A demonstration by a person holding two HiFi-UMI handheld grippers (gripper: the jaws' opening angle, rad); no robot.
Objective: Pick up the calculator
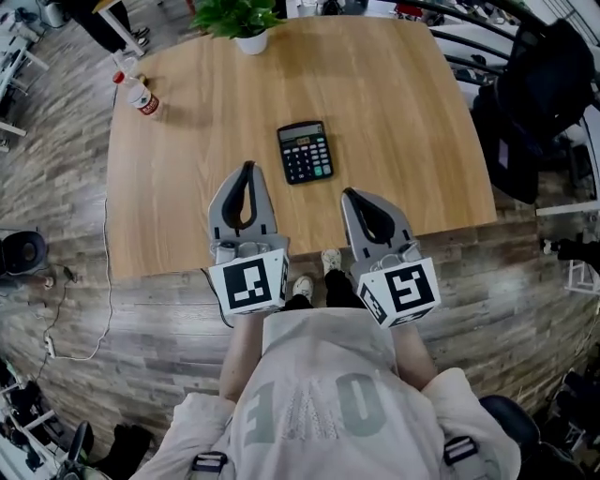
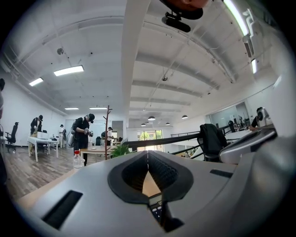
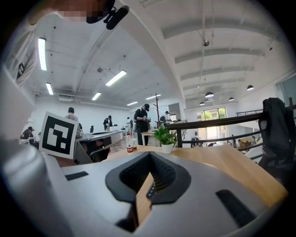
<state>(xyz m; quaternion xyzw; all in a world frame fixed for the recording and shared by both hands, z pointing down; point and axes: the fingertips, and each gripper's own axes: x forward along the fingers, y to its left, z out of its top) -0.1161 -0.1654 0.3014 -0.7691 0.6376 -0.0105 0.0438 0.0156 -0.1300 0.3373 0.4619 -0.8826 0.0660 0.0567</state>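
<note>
A black calculator point(image 1: 305, 152) with a grey display lies flat in the middle of the wooden table point(image 1: 403, 112). My left gripper point(image 1: 248, 167) is over the table's near part, its tips just left of and below the calculator, jaws shut on nothing. My right gripper point(image 1: 349, 193) is shut and empty too, with its tips below and right of the calculator. In the left gripper view the calculator point(image 2: 156, 208) shows through the slot under the meeting tips point(image 2: 148, 152). The right gripper view shows the calculator's edge point(image 3: 149, 187) low between its shut jaws point(image 3: 149, 152).
A potted plant point(image 1: 246, 21) stands at the table's far edge and a small bottle point(image 1: 142, 97) near the far left corner. Dark coats on a chair point(image 1: 539, 103) hang to the right. My feet point(image 1: 305, 281) are at the table's near edge. Other people work in the room.
</note>
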